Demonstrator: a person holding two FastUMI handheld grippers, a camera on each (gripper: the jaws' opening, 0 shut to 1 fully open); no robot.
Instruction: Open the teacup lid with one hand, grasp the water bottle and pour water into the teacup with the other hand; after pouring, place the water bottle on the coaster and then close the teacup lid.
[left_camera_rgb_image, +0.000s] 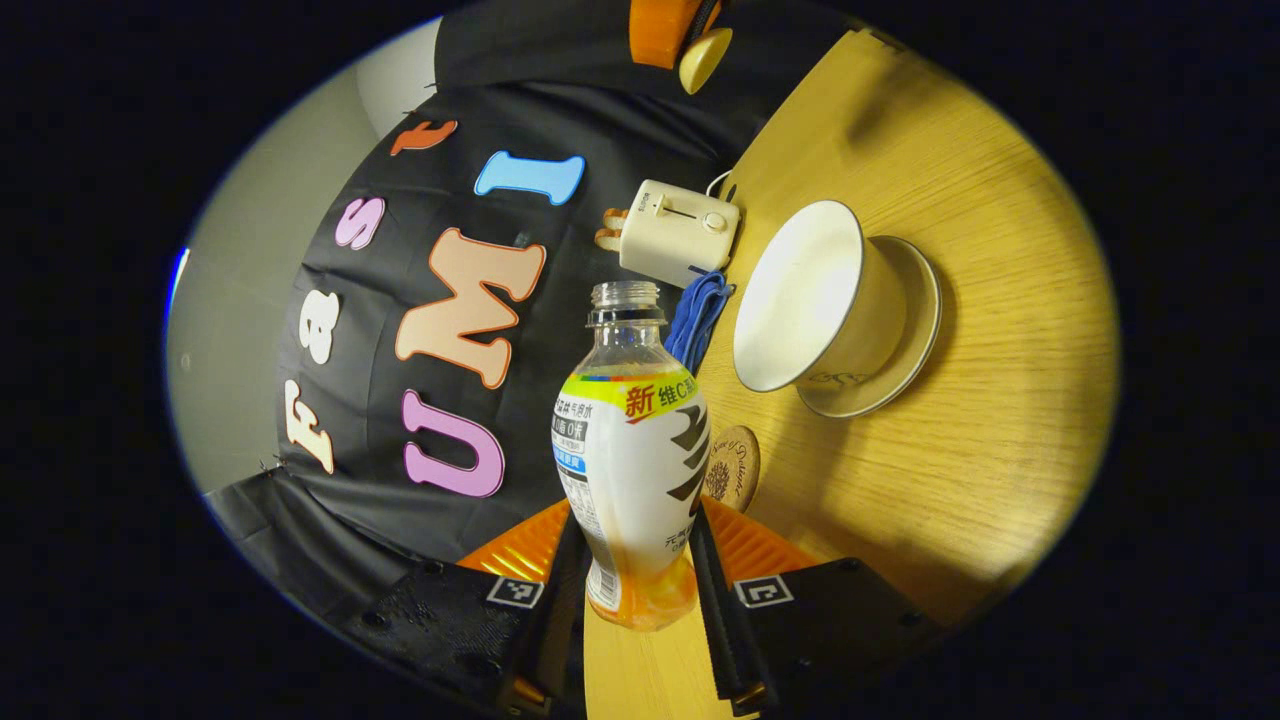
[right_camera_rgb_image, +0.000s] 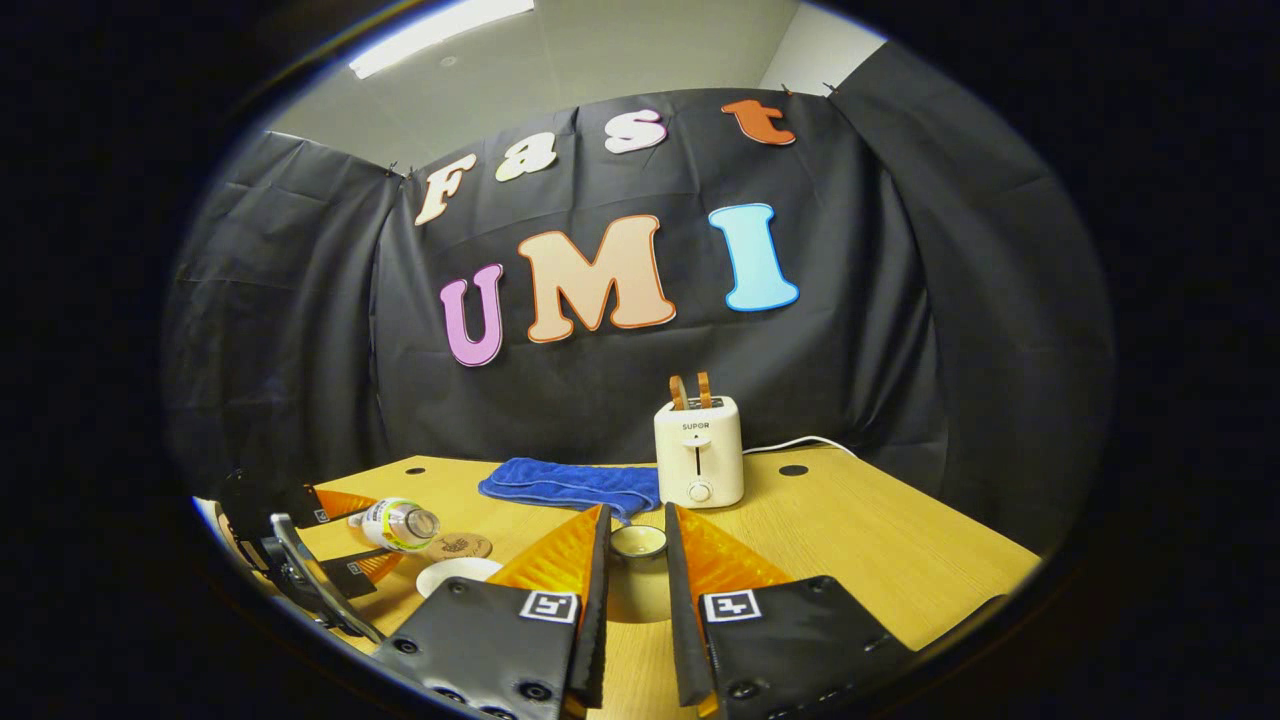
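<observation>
Above the open white porcelain teacup (left_camera_rgb_image: 800, 300), left gripper (left_camera_rgb_image: 632, 590) pinches the tilted, uncapped clear plastic water bottle (left_camera_rgb_image: 630, 460), seemingly for pouring; right gripper (right_camera_rgb_image: 636, 570) pinches the round lid (right_camera_rgb_image: 638, 542) aside.

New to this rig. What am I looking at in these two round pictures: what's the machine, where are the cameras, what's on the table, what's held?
There is no robot. A person holds a two-finger gripper in each hand, and each carries a fisheye camera looking along its own fingers.

Left gripper view: the left gripper clamps an uncapped water bottle. The picture looks rolled because the gripper is tipped. Beyond it stands the open teacup on its saucer.

Right gripper view: the right gripper appears to grip the teacup lid.

On the wooden table also lie a coaster, a blue towel and a toaster.
</observation>
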